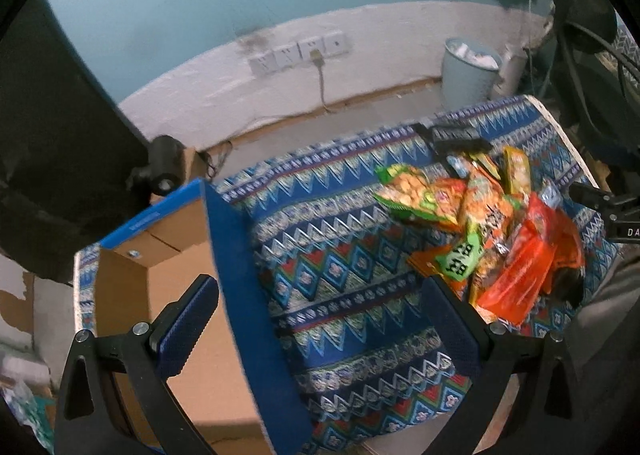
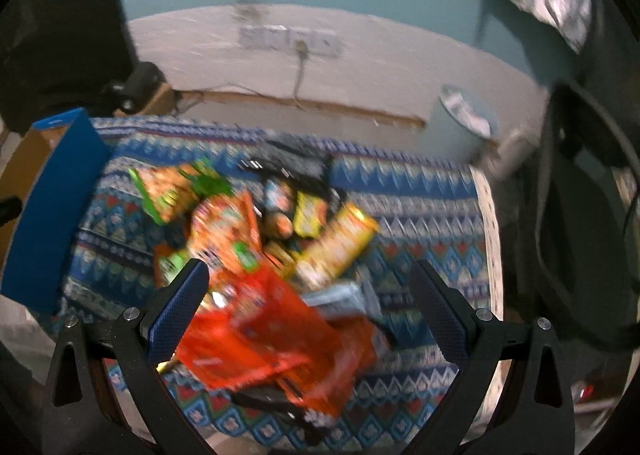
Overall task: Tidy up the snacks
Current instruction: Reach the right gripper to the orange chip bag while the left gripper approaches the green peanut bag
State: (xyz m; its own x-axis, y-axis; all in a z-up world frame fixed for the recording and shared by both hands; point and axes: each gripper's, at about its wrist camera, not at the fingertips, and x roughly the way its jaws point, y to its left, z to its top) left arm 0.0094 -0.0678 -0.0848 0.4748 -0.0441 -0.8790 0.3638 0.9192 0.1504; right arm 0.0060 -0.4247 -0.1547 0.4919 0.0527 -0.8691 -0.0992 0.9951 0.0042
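Both claws wide, empty. Right gripper (image 2: 308, 307) hovers over glossy orange-red plastic snack bag (image 2: 256, 339) atop pile of snack packets (image 1: 484, 223) on blue patterned cloth (image 1: 344, 287). Imo pinch bag edge only. Left gripper (image 1: 324, 327) straddles wall of blue-edged cardboard box (image 1: 184, 295); no snacks visible inside, tho box partly out of view.

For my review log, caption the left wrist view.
Open left gripper above patterned cloth, between cardboard box and snack pile.
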